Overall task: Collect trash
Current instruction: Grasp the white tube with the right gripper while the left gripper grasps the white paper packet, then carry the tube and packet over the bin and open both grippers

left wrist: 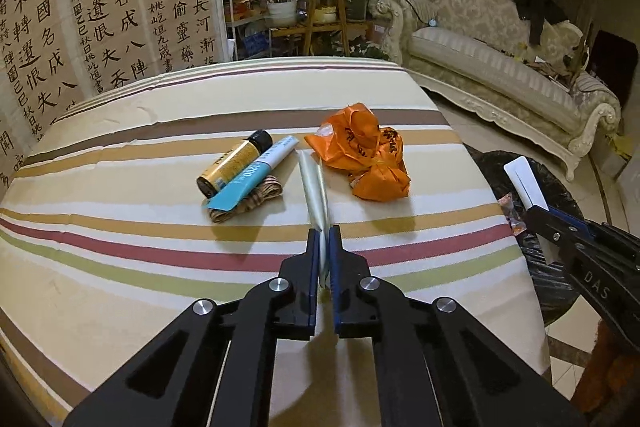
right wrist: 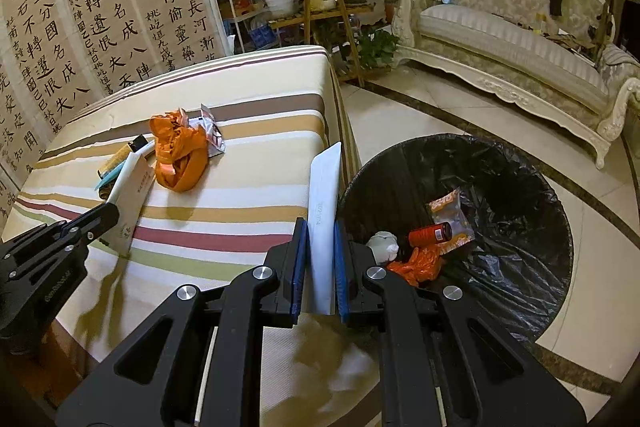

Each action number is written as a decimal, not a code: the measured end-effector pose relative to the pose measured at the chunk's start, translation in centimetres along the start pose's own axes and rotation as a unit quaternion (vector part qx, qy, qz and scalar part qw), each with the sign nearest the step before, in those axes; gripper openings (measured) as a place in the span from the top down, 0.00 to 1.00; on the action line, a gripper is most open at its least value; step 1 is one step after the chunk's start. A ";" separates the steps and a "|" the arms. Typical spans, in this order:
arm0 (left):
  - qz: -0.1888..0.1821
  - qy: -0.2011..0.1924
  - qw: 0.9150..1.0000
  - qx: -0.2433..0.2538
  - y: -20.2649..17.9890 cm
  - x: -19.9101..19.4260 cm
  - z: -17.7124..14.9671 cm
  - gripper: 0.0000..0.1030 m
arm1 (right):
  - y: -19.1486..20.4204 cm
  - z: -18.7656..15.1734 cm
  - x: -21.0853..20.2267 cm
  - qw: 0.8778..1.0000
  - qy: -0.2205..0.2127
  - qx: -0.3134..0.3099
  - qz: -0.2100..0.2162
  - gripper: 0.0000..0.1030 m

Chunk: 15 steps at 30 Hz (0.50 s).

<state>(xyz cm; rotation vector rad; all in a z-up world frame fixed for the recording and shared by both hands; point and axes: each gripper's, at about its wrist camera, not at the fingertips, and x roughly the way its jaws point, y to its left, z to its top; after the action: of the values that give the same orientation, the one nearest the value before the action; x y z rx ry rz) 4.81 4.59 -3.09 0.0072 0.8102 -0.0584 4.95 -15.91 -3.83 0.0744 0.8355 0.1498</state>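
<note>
I count 2 grippers, each w/ 1 flat pack; on table: 1 orange bag, 1 bottle, 1 tube, 1 cord coil. 1 bin.

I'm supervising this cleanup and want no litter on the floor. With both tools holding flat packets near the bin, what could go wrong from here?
The right tool pinches its white packet above the table edge, not over the bin; released here, it might miss. The left tool grips only the edge of a thin pale packet, which could slip in transit. Swinging it across might also brush the orange bag.
</note>
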 end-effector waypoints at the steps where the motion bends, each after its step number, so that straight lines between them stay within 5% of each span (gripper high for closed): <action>1: -0.001 -0.003 1.000 0.000 0.0 -0.3 -0.1 0.95 | -0.1 0.0 -0.1 1.000 -0.001 -0.001 0.000 0.87; 15: -0.016 -0.045 0.999 0.019 -1.5 -3.0 0.0 0.96 | -1.2 -0.4 -2.3 1.000 -0.020 0.008 -0.019 0.87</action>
<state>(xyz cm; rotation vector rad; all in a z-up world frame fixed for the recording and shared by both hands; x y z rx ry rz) 2.67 3.28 -0.93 0.0276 0.7201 -0.1030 3.23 -17.44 -2.55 0.0759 0.7979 0.1053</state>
